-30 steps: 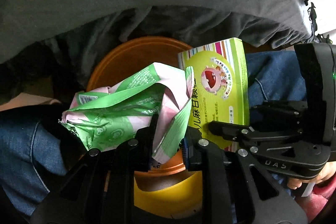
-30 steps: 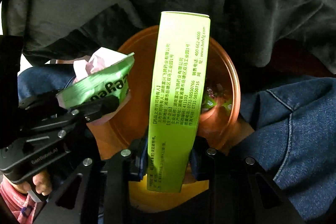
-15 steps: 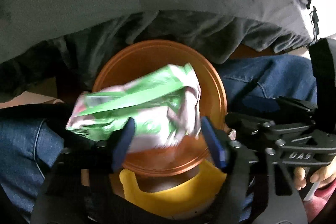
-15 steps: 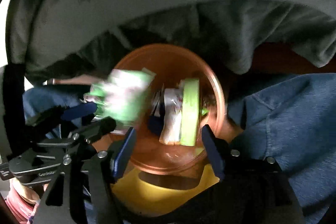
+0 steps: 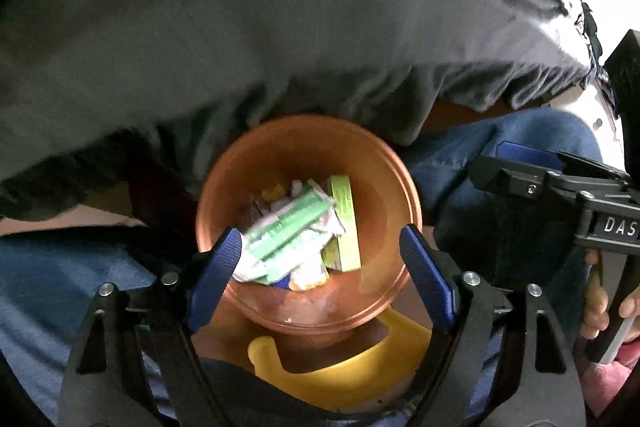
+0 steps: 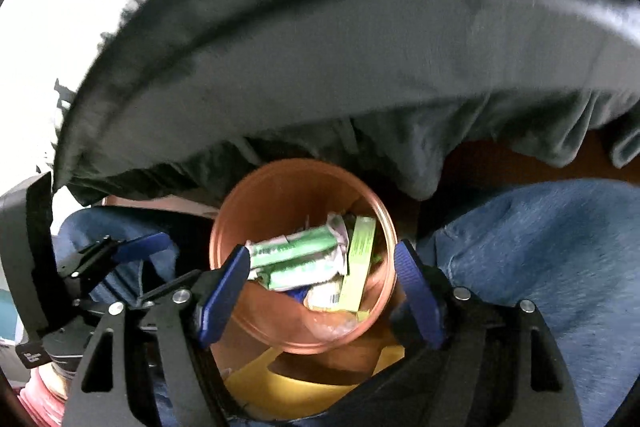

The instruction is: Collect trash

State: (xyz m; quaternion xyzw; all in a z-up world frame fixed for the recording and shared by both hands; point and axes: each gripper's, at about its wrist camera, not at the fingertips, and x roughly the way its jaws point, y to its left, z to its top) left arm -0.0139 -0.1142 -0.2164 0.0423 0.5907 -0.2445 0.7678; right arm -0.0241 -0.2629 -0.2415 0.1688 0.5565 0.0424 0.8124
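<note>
Trash (image 5: 298,231) inside orange bin (image 6: 280,187), claws agape

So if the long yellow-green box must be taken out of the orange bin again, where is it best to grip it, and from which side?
Probably grip the yellow-green box at its upper end, coming from above through the orange bin mouth. It stands tilted against the wall, with the green wrapper lying beside it, so its upper end looks free and its long narrow faces suit the fingers.
</note>
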